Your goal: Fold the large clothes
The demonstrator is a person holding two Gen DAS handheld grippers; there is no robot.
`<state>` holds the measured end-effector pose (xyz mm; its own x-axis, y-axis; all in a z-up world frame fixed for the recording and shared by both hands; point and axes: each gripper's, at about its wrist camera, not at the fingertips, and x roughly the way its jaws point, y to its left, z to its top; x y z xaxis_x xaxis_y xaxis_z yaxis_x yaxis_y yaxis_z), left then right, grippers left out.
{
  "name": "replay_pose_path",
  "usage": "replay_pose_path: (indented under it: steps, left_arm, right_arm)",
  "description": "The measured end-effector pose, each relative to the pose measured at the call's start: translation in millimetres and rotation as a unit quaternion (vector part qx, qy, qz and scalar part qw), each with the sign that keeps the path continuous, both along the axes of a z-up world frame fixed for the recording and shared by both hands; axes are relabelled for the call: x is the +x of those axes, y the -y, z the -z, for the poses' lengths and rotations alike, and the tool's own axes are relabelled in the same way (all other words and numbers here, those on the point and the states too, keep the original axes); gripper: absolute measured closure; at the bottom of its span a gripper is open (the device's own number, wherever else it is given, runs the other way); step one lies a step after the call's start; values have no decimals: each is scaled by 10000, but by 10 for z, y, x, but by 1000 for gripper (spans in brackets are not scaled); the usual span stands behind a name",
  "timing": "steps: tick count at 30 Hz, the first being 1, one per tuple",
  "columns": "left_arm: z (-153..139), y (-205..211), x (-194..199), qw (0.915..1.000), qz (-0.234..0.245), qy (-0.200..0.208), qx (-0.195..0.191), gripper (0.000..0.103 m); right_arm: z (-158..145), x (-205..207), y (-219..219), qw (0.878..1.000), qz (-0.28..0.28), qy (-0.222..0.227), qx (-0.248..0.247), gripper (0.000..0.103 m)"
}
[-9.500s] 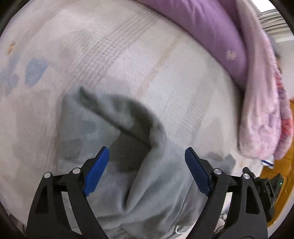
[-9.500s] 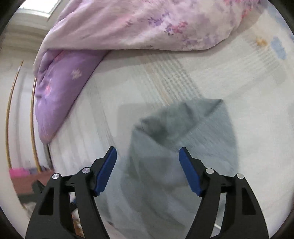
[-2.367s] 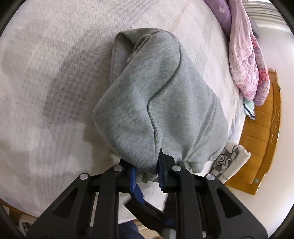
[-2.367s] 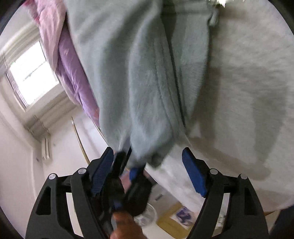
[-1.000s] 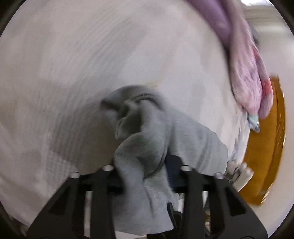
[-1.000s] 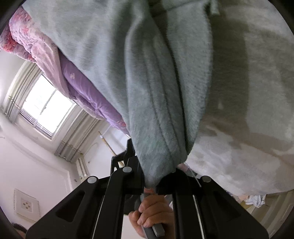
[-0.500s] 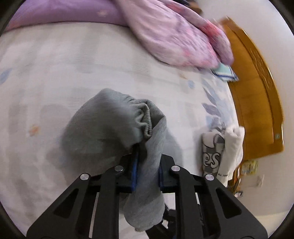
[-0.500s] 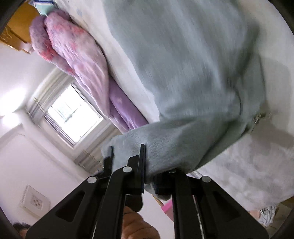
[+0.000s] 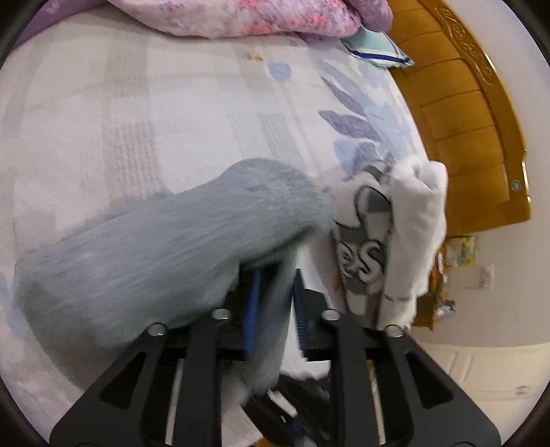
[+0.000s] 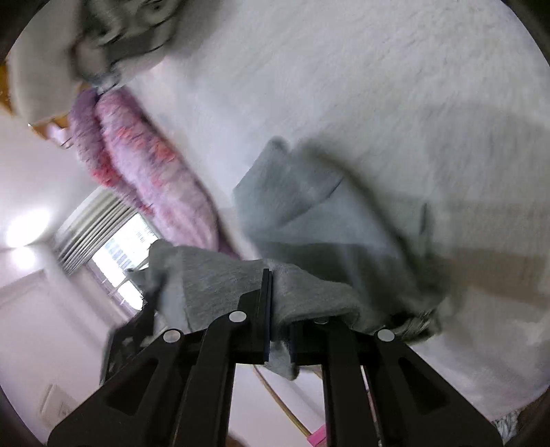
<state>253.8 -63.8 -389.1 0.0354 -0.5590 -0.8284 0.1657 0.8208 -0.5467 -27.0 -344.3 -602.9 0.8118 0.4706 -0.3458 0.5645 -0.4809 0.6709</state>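
A grey sweatshirt (image 9: 165, 240) lies bunched on the pale bedsheet (image 9: 154, 103). My left gripper (image 9: 273, 302) is shut on a fold of its edge, with grey cloth hanging down between the blue pads. In the right wrist view the same grey sweatshirt (image 10: 330, 220) drapes over my right gripper (image 10: 278, 330), which is shut on a fold of it. The view is motion-blurred.
A folded white and grey garment with printed letters (image 9: 385, 240) lies right of the sweatshirt, near the bed edge; it also shows in the right wrist view (image 10: 103, 41). A pink floral quilt (image 9: 257, 17) lies at the far side. A wooden headboard (image 9: 474, 137) stands at the right.
Both grippers have swung with the sweatshirt towards the folded white garment. The sweatshirt now lies lower and stretched out on the sheet beside that garment.
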Motion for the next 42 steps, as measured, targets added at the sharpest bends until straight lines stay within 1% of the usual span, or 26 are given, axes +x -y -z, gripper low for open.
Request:
replay_pose_path:
  steps: [1,3,4,6,8,10,13,15,16,19,21,23,25,26,27,29,30,31,34,35,36,37,39,40,41,42]
  left_arm:
    - [-29,-67,-34,9999,-112,35,20,62]
    - [-91,-300,-104,9988,-434,17,-204,51]
    - [-120,-444,-145,9977,-657,90,-123,47]
    - [-72,-644,-183,9957,-917,87,-54,47]
    - [69,-730,-188,9934,-1063,43,420,48]
    - [130,-720,-153,9915,-1083,91,717,48]
    - [150,-741,-86,9907,-1101,68,792,48]
    - [229,-804,-28,9900,-1192,-61,749,54]
    - [264,-840,-1,9889,-1199,-68,872,63]
    - [396,-918,70,9888,-1190,-187,877,65]
    - [420,-958,103,9899,-1158,-272,770,65]
    - [412,-995,107,9904,-1171,-318,666,65]
    - [409,-1017,84,9904,-1196,-289,637,65]
    - [409,-1024,66,9904,-1201,-249,634,65]
    - [405,-1025,55,9905,-1188,-214,662,64]
    - [418,-1044,49,9898,-1231,-214,686,64]
    - [420,-1054,55,9896,-1276,-249,618,64]
    - [418,-1052,57,9899,-1277,-282,553,64]
    - [370,-1032,29,9904,-1245,-290,524,63]
    - [336,-1035,5,9905,-1247,-279,499,58]
    - [285,-1050,-41,9906,-1263,-259,454,54]
    - [227,-1070,-101,9901,-1299,-216,487,47]
    - [102,-1087,-236,9886,-1355,-99,655,35]
    - [64,-1089,-289,9880,-1362,-51,728,31]
    - [14,-1078,-382,9872,-1384,-7,791,31]
    - [1,-1063,-437,9878,-1368,-15,750,31]
  right_arm:
    - [26,2,2,9999,-5,-110,21,95]
    - [142,12,41,9993,-110,-350,34,94]
    - [135,4,66,9991,-120,-404,75,93]
    - [182,44,89,9986,-312,-382,168,93]
    - [143,72,68,9975,-568,-322,258,93]
    - [94,104,54,9964,-716,-233,393,92]
    - [-21,113,98,9939,-989,-145,465,91]
    - [-146,124,165,9893,-1432,-38,266,90]
    - [-211,169,186,9874,-1576,-9,155,90]
    - [-412,291,182,9760,-2164,217,-120,89]
    - [-390,294,170,9780,-2082,135,30,88]
    - [-280,228,159,9854,-1631,-61,492,86]
    - [-192,170,120,9876,-1248,-140,939,82]
    - [-167,134,105,9877,-1074,-125,1132,71]
    - [-167,113,99,9876,-935,-76,1261,39]
    - [-200,69,170,9895,-590,49,1317,7]
    - [-244,31,226,9916,-450,148,1206,7]
    - [-276,15,270,9925,-485,222,1099,7]
    - [-435,-45,495,9943,-1007,33,333,7]
    - [-479,-64,544,9919,-1269,-33,90,7]
    - [-557,-8,615,9865,-1598,-118,-326,7]
    - [-620,50,659,9811,-1816,-60,-662,7]
    - [-897,306,722,9545,-2470,126,-1667,7]
    - [-1036,459,697,9342,-2828,317,-2154,7]
    - [-1134,552,650,9134,-3133,425,-2565,7]
    - [-1285,713,551,8787,-3551,555,-3142,8]
